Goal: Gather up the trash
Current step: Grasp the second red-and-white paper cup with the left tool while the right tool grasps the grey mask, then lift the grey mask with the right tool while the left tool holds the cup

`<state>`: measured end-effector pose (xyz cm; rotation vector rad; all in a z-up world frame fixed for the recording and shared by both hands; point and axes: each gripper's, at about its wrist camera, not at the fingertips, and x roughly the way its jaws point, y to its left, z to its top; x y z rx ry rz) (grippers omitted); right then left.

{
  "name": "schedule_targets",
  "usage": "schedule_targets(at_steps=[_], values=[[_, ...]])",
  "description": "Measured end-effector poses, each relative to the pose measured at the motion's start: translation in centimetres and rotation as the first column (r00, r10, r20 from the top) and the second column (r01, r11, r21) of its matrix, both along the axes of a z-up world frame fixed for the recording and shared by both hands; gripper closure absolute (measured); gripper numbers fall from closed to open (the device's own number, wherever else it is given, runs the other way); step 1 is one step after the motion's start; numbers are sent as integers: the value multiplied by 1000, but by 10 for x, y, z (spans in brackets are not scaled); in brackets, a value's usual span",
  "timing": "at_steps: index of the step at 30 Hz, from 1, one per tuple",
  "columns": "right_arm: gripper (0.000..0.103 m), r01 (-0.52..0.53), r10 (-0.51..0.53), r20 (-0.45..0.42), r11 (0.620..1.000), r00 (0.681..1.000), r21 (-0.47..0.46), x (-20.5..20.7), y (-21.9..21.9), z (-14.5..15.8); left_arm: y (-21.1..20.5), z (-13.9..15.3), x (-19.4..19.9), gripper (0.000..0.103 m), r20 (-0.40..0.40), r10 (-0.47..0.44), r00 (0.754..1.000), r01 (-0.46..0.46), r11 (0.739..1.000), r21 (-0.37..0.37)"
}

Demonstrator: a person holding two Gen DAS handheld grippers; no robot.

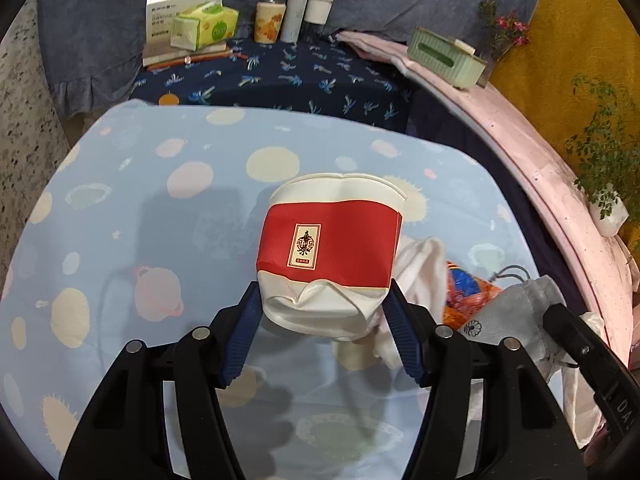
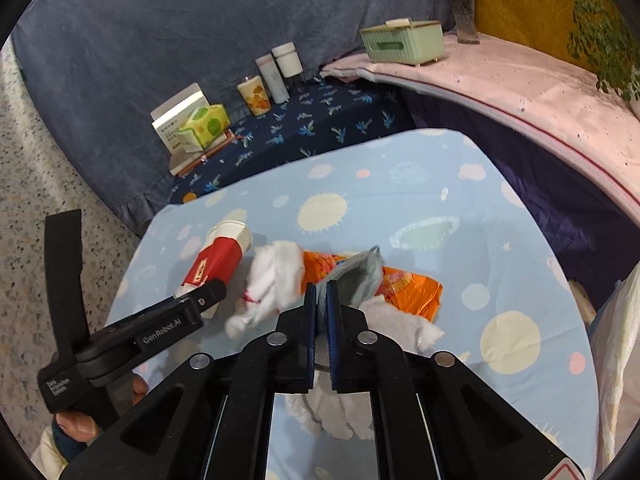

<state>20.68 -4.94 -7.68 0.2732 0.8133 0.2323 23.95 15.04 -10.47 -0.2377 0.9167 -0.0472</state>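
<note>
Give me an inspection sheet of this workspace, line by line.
Surface: table under a light blue planet-print cloth.
Job's things: crushed red-and-white paper cup on its side; orange snack wrapper; white crumpled cloth.
Clutter: grey drawstring pouch.
Grippers: left gripper pads against the cup's base; right gripper shut on the pouch.
Cables: nothing seen for certain.
Surroundings: tissue pack, cups, green box, plants.
</note>
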Motion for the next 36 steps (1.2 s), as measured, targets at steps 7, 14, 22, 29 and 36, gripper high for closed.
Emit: schedule_targets(at_steps=[7,14,22,29,36], values=[[98,-4,3,92,1000,996,14,-21,-7,42,-13,43,-24,45,76,-11,997,12,1000,-11],[98,1,-7,133,999,991,47,-42,-27,70,-36,86,-51,45,143,-47,989,52,998,-27],[93,-1,0,48,1000,999,26,-72,-38,33,-53,91,-82,45,150,-88,985,91,996,-11],[75,47,-47,-2,999,999,6,-88,-59,10,-60,76,-97,45,115,-104,988,105,994,-11],[73,17,-18,-83,1000,996,-9,-75,-51,-24,-61,65,-101,45,92,-99,991,100,995,-10]])
